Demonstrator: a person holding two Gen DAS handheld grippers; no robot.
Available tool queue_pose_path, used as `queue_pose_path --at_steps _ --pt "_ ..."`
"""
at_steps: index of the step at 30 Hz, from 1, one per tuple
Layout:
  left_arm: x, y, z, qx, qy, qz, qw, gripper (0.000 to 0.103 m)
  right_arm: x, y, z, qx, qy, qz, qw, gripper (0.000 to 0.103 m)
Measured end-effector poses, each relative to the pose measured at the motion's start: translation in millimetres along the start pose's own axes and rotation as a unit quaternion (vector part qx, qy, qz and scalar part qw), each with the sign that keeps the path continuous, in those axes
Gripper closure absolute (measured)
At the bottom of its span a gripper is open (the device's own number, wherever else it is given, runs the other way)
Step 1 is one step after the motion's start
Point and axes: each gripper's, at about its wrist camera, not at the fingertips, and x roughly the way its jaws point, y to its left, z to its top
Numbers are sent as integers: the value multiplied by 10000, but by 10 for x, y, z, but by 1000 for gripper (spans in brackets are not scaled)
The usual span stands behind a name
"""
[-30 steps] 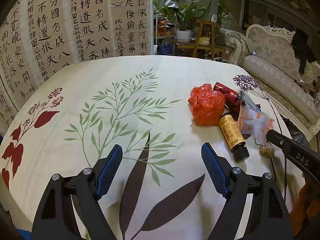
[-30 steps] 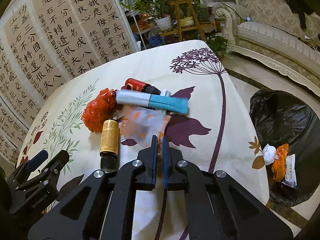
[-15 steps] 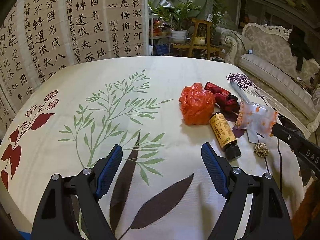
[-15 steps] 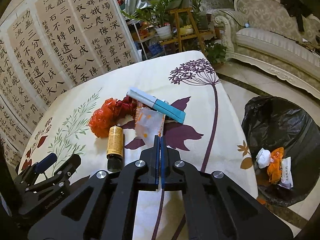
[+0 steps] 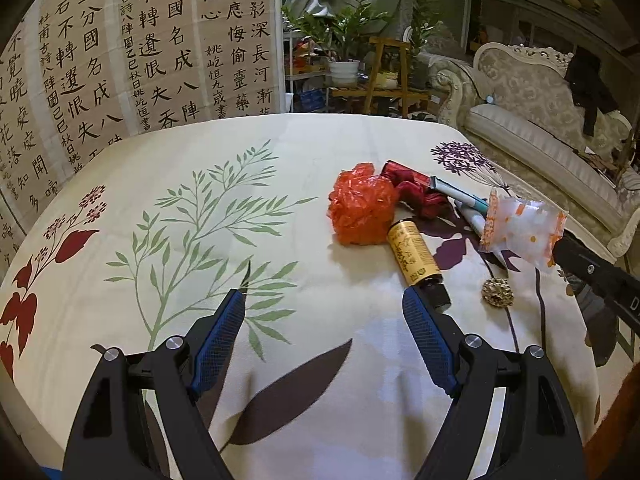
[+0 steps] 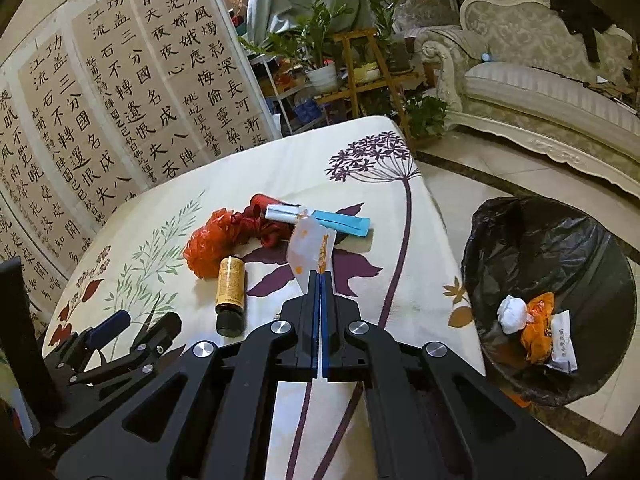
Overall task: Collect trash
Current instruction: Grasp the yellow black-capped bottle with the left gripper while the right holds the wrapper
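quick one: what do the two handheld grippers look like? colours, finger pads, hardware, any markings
Both match: the left gripper and right gripper have matte black frames with triangular cut-outs, silver round bolts at the pivots, and blue textured finger pads. Part of a white printed marking shows on the right gripper's side. No cables or sleeves visible.

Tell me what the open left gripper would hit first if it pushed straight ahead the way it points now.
Probably bare tablecloth. The left gripper points down over the green leaf print, and nothing lies between its open jaws. The brown bottle sits just off to its right, likely outside the line, though depth is hard to judge.

Two close wrist views angled down, both sharing table trash pile
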Motion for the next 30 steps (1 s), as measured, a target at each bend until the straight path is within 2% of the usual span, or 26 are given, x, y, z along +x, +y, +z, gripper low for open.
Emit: queue_pose_path --at_steps 17,30 --pt "-51 -111 -32 53 -26 -34 10000 24 -198 0 -21 15 -187 40 9998 102" --pt "-112 -136 -14 48 -93 -62 9999 24 -288 -70 -37 -4 -300 -145 9994 102"
